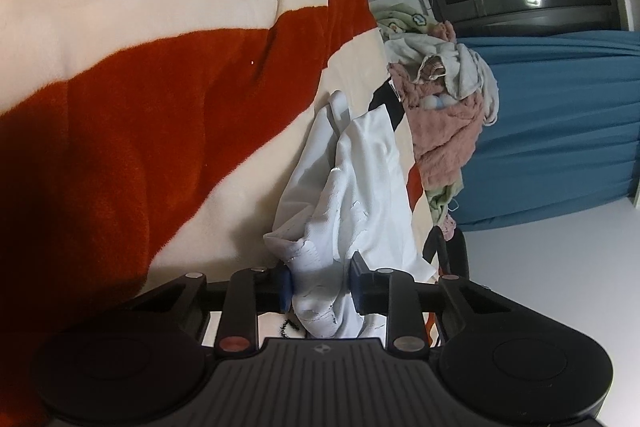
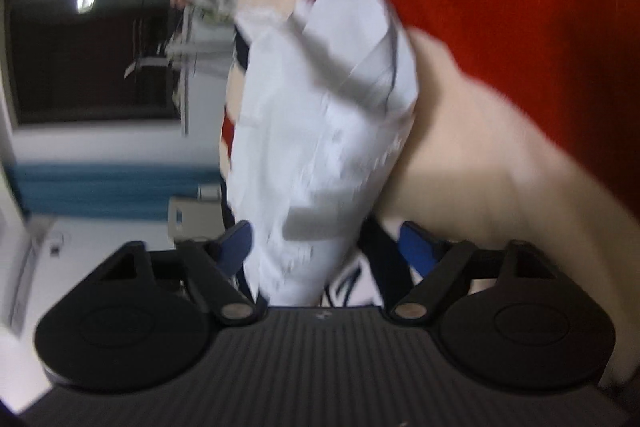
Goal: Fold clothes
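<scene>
The white garment (image 1: 352,183) lies bunched on the red-and-cream blanket (image 1: 160,99); your left gripper (image 1: 320,285) is clamped on its near end; your right gripper (image 2: 326,247) stands apart around it; a laundry pile (image 1: 444,107) sits beyond.

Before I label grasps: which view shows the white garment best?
The left wrist view: the white garment is sharp, pinched at its edge in the left gripper. The right wrist view shows it motion-blurred, between the right gripper's open jaws.
</scene>
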`<state>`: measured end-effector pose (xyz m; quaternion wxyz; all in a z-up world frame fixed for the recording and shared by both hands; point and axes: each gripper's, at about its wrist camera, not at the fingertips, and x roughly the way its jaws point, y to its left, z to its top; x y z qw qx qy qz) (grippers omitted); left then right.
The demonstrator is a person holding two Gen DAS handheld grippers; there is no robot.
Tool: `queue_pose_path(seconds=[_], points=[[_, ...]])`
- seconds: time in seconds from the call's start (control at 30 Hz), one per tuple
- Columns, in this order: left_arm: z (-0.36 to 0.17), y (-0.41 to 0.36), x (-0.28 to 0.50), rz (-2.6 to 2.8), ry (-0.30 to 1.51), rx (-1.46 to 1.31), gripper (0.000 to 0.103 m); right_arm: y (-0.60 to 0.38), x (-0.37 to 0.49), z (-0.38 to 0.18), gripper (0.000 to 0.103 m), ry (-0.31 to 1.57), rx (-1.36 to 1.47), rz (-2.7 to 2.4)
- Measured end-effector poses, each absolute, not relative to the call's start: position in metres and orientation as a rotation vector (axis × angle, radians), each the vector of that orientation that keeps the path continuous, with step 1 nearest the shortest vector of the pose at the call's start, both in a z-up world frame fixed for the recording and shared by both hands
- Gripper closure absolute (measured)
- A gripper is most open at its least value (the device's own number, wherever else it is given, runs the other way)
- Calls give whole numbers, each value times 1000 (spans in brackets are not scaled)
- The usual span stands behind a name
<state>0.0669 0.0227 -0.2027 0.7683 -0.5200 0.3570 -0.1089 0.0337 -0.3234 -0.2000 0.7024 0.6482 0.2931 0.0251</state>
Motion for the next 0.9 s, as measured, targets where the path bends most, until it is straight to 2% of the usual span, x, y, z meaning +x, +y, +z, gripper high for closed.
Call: queue_pose_path(seconds=[0.07, 0.1, 0.13, 0.27, 0.47, 0.57, 0.73, 0.9], points=[[-203, 24, 65, -238, 773, -1122, 74, -323, 40, -197, 46, 629, 1395, 33], [-202, 23, 65, -241, 772, -1116, 74, -323, 42, -196, 52, 626, 1365, 15], [-201, 23, 63, -243, 771, -1109, 74, -323, 44, -196, 63, 627, 1350, 3], [-196, 24, 59, -273, 753, -1110, 75, -320, 40, -190, 80, 588, 1312, 2], [-177, 30, 42, -367, 727, -1257, 77, -319, 13, -150, 83, 494, 1235, 16], [-150, 22, 39, -418, 743, -1263, 77, -324, -2, -121, 83, 424, 1231, 24], [-93, -16, 54, -471, 783, -1173, 78, -346, -15, -75, 84, 300, 1236, 16], [-47, -85, 115, -473, 828, -1015, 80, -401, 4, -54, 84, 287, 1240, -23]])
